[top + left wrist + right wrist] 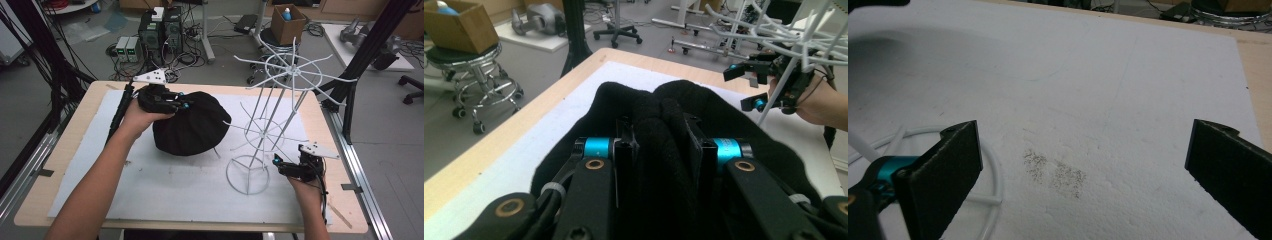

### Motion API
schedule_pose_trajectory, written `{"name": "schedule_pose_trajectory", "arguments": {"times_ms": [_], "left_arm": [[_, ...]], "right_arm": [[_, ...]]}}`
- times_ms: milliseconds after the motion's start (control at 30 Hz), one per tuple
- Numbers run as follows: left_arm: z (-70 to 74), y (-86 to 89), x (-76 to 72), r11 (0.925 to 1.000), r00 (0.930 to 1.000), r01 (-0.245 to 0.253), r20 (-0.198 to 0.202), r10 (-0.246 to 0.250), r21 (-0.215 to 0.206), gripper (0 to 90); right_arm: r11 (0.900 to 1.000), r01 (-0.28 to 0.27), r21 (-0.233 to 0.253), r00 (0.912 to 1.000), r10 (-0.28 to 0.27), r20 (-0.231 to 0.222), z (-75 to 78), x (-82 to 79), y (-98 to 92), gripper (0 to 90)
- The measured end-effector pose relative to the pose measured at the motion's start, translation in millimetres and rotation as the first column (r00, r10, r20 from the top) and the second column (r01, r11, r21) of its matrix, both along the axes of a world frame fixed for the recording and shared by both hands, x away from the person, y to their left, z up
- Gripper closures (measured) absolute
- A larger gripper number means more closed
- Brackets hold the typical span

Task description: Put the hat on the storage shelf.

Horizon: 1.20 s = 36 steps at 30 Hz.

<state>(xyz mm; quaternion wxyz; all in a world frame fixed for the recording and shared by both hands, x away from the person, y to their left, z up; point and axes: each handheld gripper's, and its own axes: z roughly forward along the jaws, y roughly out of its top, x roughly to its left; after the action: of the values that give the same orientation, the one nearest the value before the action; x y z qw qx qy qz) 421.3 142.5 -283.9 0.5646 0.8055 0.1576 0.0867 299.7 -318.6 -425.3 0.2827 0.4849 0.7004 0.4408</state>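
A black, softly pleated fabric bundle (192,127) lies domed on the white board, left of centre. My left gripper (184,103) is shut on a fold at its far-left top; in the left gripper view the jaws (663,137) pinch a ridge of the black fabric (724,120). A white wire rack (292,70) with radiating arms stands right of it on a ring base (248,174). My right gripper (276,163) sits open just right of that ring, low over the board. In the right gripper view its jaws (1083,150) stand wide apart, with the ring (994,165) at the left.
The white foam board (165,195) covers most of the wooden table (65,150). A black frame post (350,90) rises at the table's right edge. Cables, computers, a stool and a cardboard box (287,22) are on the floor behind.
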Motion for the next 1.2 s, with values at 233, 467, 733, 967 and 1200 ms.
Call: {"name": "schedule_pose_trajectory", "arguments": {"times_ms": [233, 467, 733, 967, 1200], "left_arm": [[15.3, 15.2, -3.5, 0.999, 0.9999, 0.009, 0.011, -0.008, -0.044, 71.6], [31.8, 25.7, -13.5, 0.9969, 0.9984, 0.05, 0.028, -0.048, -0.061, 71.6], [56.7, 38.8, -28.8, 0.9874, 0.9927, 0.109, 0.063, -0.103, -0.114, 71.6], [74.3, 38.9, -40.3, 0.9785, 0.9843, 0.162, 0.092, -0.151, -0.128, 71.6], [86.3, 35.1, -48.1, 0.9678, 0.9766, 0.2, 0.112, -0.184, -0.153, 71.5]], "right_arm": [[1.0, -0.001, -0.002, 1.0, 0.001, -0.004, -0.2, -0.1, 0.4, 0.8], [1.0, -0.002, -0.005, 1.0, 0.002, -0.004, -0.3, 0.0, 0.4, 0.8], [1.0, -0.002, -0.003, 1.0, 0.002, -0.007, -0.6, 0.0, 1.4, 0.8], [1.0, -0.003, -0.004, 1.0, 0.003, -0.008, -0.8, 0.1, 2.2, 0.8], [1.0, -0.003, -0.006, 0.9999, 0.003, -0.01, -1.1, 0.5, 2.4, 0.8]]}}
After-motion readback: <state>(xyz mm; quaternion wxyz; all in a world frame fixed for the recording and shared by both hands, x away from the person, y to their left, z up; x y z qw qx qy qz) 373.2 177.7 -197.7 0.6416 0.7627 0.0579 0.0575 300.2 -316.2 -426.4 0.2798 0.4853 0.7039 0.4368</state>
